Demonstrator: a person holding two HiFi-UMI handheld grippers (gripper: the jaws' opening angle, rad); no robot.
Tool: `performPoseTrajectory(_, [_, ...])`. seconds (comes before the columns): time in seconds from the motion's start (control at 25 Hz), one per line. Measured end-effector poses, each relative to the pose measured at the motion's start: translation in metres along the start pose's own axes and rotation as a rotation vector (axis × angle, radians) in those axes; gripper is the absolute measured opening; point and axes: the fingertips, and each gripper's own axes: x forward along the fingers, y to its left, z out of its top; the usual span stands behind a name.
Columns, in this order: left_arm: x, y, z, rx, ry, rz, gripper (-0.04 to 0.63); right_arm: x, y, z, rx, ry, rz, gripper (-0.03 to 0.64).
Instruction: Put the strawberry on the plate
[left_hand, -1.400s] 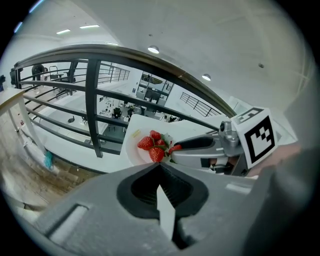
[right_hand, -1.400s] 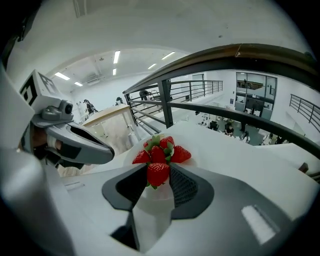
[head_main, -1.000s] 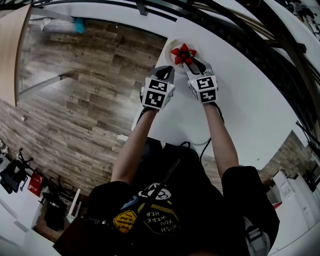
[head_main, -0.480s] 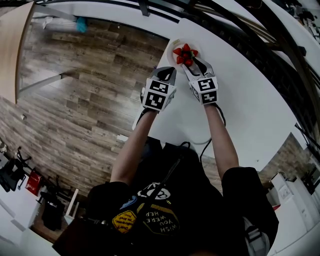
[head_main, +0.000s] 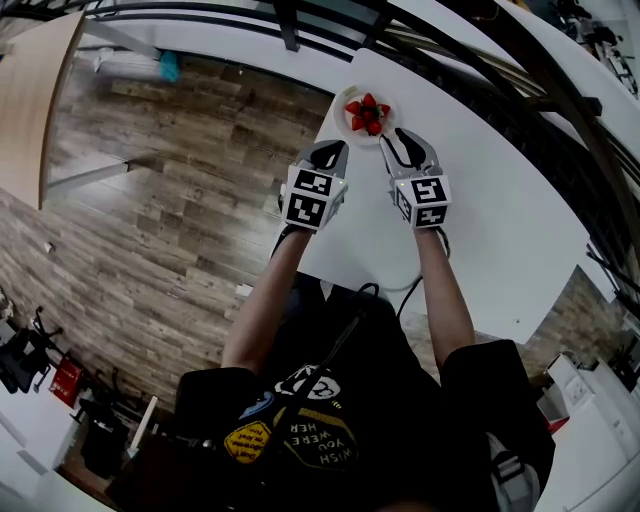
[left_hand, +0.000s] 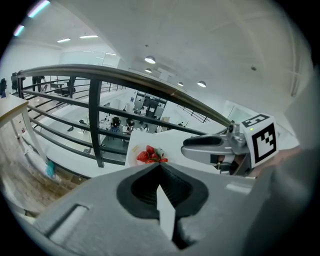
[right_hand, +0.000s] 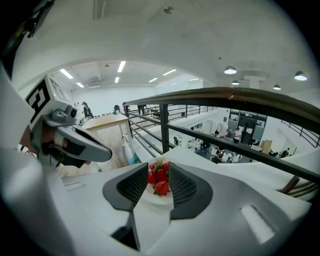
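Strawberries (head_main: 366, 112) lie on the plate (head_main: 346, 126) at the table's (head_main: 500, 200) far edge. Just nearer, the left gripper (head_main: 333, 150) has its fingers pressed together. The right gripper (head_main: 411, 140) has its fingers spread and empty, having just closed partway.

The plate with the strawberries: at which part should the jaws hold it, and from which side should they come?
Grip the bare near rim of the plate, coming in low from that same side. The strawberries are heaped in the middle, so only the rim is free. It looks shallow, so probably one jaw goes under and one over it.
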Motion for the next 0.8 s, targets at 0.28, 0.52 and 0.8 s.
performPoseTrajectory(0.28, [-0.061,-0.03,0.03,0.054,-0.107,0.009,0.0,-0.079,0.013,0.039,0.039,-0.137,-0.069,0.086])
performPoseTrajectory(0.52, [-0.122,-0.069,0.049,0.077,-0.197,-0.021,0.002,-0.155,0.034,0.068,0.064,-0.247,-0.121,0.065])
performPoseTrajectory(0.8, [-0.183,-0.113,0.059,0.107,-0.315,-0.046,0.002,-0.227,0.072,0.092,0.066,-0.338,-0.134,0.04])
